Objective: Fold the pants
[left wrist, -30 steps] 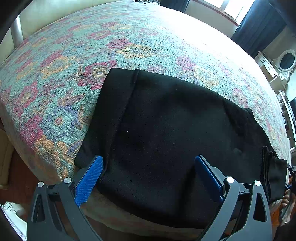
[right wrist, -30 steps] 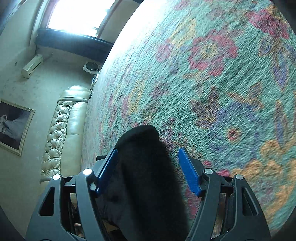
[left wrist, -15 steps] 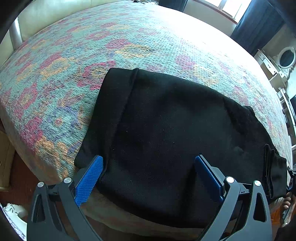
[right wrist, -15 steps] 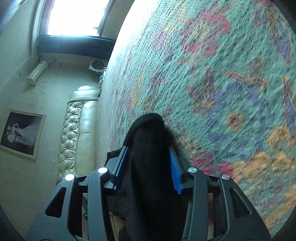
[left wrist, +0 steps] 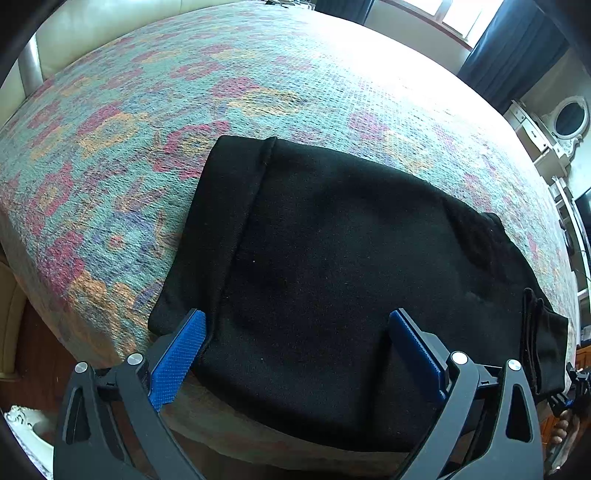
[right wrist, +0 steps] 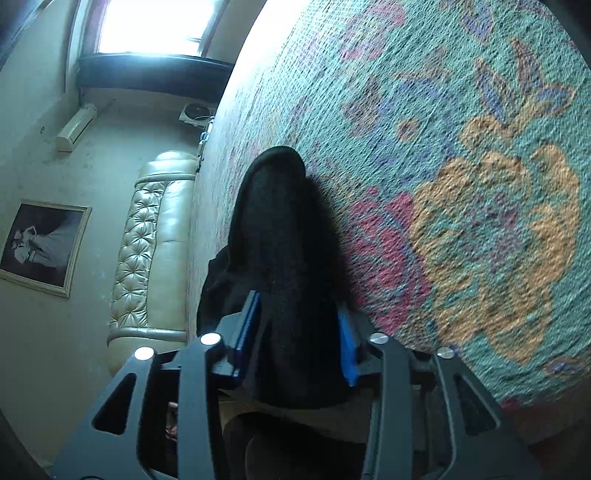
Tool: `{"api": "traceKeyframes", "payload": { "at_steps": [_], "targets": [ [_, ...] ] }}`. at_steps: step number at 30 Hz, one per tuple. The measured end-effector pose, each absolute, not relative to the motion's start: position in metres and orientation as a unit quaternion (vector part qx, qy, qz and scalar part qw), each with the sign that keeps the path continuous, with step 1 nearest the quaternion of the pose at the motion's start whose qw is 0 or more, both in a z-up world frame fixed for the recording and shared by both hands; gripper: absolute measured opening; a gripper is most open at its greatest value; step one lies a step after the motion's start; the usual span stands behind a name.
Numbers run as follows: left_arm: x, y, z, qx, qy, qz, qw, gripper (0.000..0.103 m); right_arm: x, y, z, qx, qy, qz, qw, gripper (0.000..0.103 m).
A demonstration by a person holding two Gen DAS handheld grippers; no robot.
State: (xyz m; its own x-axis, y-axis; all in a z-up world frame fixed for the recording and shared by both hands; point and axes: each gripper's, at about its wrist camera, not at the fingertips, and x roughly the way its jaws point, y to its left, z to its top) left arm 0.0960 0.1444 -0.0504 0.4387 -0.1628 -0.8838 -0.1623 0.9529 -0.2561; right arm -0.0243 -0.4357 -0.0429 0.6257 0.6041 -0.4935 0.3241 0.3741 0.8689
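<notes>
Since the earlier frame, our right gripper [right wrist: 299, 332] has closed on the black pants [left wrist: 332, 280], apparently gripping; long axis toward 12 o'clock; left gripper [left wrist: 295, 350] wide.

A bed [left wrist: 258, 92] with a floral woven bedspread [right wrist: 461, 166] in teal, red, orange and purple is filling most of both views. A cream tufted leather headboard [right wrist: 147, 251] is standing against a pale wall. A framed picture [right wrist: 40, 247] is hanging on that wall, with an air conditioner unit [right wrist: 75, 127] mounted nearby. Bright daylight is pouring through a window [right wrist: 147, 26]. Dark curtains [left wrist: 513, 51] are hanging beside another window. A white dresser with an oval mirror [left wrist: 570, 118] is standing at the far right. Brown wooden floor [left wrist: 37, 350] is showing below the bed's edge.
</notes>
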Motion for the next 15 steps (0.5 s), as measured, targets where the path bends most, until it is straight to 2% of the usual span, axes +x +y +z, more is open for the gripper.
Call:
{"api": "traceKeyframes", "payload": {
  "at_steps": [1,2,5,6,7,8,10,12,13,14,15],
  "targets": [
    [0.096,0.146,-0.050,-0.159,0.529,0.000,0.834,0.098,-0.028,-0.435,-0.041,0.550,0.422,0.099,0.714,0.055],
    [0.096,0.147,-0.050,-0.164,0.528,0.000,0.833,0.098,-0.031,-0.435,-0.042,0.551,0.423,0.101,0.712,0.056],
    [0.096,0.149,-0.050,-0.166,0.528,0.000,0.833,0.098,-0.042,-0.434,-0.048,0.553,0.429,0.103,0.707,0.056],
    [0.095,0.149,-0.050,-0.164,0.529,0.000,0.833,0.098,-0.045,-0.433,-0.049,0.541,0.434,0.098,0.714,0.052],
    [0.095,0.148,-0.050,-0.162,0.529,0.000,0.833,0.098,-0.046,-0.432,-0.050,0.525,0.445,0.092,0.720,0.037],
    [0.095,0.148,-0.051,-0.160,0.529,-0.001,0.833,0.098,-0.046,-0.431,-0.053,0.516,0.454,0.090,0.721,0.030],
    [0.095,0.148,-0.050,-0.160,0.529,-0.003,0.833,0.098,-0.048,-0.432,-0.052,0.515,0.451,0.089,0.724,0.030],
    [0.094,0.149,-0.050,-0.163,0.528,-0.006,0.834,0.098,-0.050,-0.431,-0.045,0.504,0.449,0.081,0.733,0.032],
    [0.094,0.150,-0.049,-0.165,0.528,-0.009,0.833,0.098,-0.050,-0.430,-0.039,0.501,0.449,0.075,0.736,0.040],
    [0.094,0.152,-0.047,-0.170,0.526,-0.013,0.833,0.098,-0.049,-0.428,-0.032,0.498,0.448,0.067,0.739,0.053],
    [0.091,0.156,-0.044,-0.178,0.523,-0.015,0.833,0.098,-0.051,-0.428,-0.024,0.492,0.444,0.052,0.747,0.060]
  ]
}}
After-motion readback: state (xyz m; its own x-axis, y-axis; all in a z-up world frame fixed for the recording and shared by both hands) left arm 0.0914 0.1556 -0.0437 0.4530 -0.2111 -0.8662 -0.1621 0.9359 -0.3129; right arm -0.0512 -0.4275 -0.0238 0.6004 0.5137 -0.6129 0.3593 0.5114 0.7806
